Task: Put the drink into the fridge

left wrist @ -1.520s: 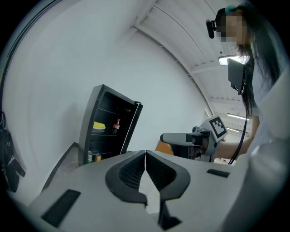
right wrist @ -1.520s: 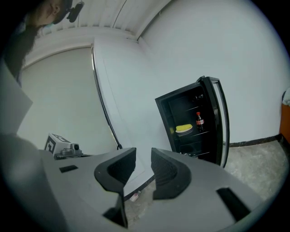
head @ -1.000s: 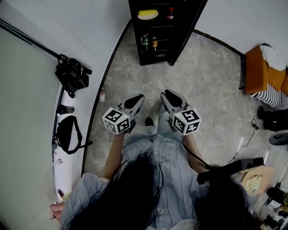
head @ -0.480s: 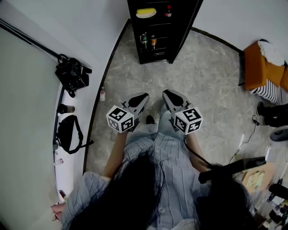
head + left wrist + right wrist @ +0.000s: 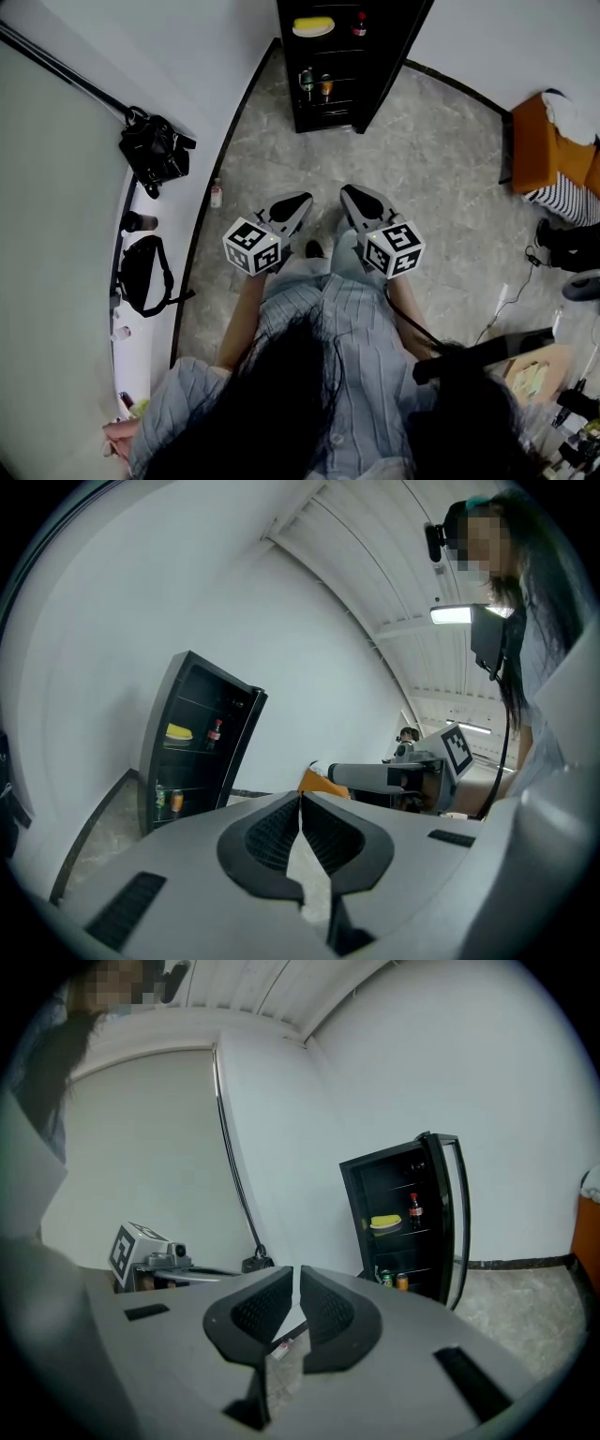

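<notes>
Item for transfer: a small clear bottle with a red label (image 5: pixel 217 194), on the grey marbled floor (image 5: pixel 441 169) just beside the foot of the white wall (image 5: pixel 187 66). Whether it stands or lies cannot be settled; the head view suggests upright, the right gripper view shows it tilted. Judged light, stiff enough to take a firm pinch, with smooth sides that may slip and a body that may roll if nudged. Recommended hold is across the body at or just above the label, jaws square to its long axis, not on the cap. Left gripper (image 5: pixel 298 202): jaws together at the tips, nothing between them. Right gripper (image 5: pixel 352 194): jaws likewise closed and empty. Both are held side by side in front of the person's body, pointing slightly below level toward the black upright fridge (image 5: pixel 384 70). The bottle is well apart from both, off to the left of the left gripper and far below it, so the left gripper is the closer one. The fridge stands open ahead, beyond the bottle and to its right, with two cans (image 5: pixel 315 86) already on a lower shelf.
</notes>
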### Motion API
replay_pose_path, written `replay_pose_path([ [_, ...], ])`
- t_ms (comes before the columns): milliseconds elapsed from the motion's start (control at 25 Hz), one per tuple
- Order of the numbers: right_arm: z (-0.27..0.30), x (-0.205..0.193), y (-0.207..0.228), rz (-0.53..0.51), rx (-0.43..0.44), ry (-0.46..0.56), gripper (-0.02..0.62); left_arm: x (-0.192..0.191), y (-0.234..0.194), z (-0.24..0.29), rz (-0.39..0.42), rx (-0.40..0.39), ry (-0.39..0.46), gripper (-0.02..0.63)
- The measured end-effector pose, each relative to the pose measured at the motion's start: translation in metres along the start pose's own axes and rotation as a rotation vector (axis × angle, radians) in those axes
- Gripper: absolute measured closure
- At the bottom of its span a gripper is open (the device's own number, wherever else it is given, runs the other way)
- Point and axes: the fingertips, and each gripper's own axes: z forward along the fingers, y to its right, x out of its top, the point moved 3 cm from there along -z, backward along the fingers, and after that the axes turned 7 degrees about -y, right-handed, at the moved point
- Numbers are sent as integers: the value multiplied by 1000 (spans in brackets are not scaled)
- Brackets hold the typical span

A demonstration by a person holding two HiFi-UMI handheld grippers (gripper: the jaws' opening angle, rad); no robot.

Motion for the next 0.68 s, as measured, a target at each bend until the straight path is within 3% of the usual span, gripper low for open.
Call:
replay_pose_path([
  [680,7,-2,-7,-6,24,-20,558,2,-2,-8,-12,20,10,600],
])
